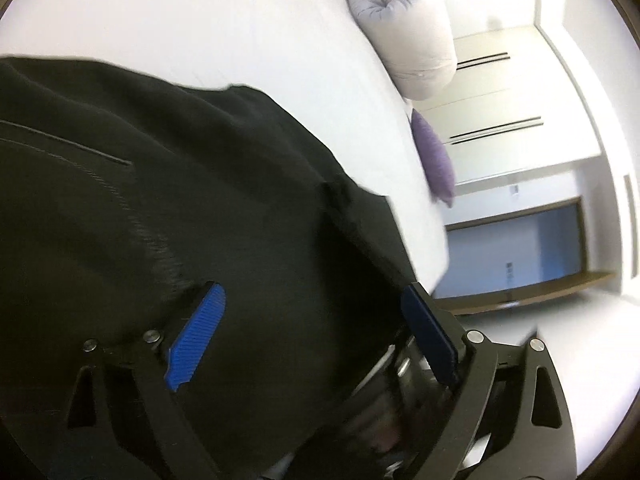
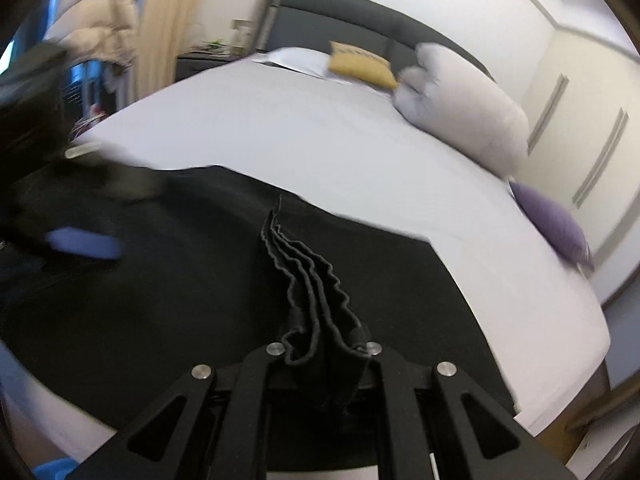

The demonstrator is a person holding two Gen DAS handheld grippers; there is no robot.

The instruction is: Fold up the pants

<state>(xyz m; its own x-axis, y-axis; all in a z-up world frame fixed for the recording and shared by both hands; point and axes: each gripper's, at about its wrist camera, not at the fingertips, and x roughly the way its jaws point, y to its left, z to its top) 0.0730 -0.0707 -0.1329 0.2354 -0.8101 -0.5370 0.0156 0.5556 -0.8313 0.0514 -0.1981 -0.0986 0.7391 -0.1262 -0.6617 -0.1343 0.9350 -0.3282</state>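
Note:
Black pants (image 1: pixel 168 208) lie spread on a white bed (image 1: pixel 240 32). In the left wrist view my left gripper (image 1: pixel 316 304) is open, its blue pads (image 1: pixel 200 328) wide apart just above the black cloth, with nothing between them. In the right wrist view the pants (image 2: pixel 168 280) cover the near part of the bed (image 2: pixel 320 136). My right gripper (image 2: pixel 322 344) is shut on a bunched, wavy elastic edge of the pants (image 2: pixel 308 272). The left gripper shows blurred at the left (image 2: pixel 84 242).
A rolled white duvet (image 2: pixel 464 108), a purple cushion (image 2: pixel 556 224) and a yellow cushion (image 2: pixel 360 64) lie along the bed's far and right sides. A dark headboard (image 2: pixel 332 12) stands behind. White wardrobe doors (image 2: pixel 580 128) are to the right.

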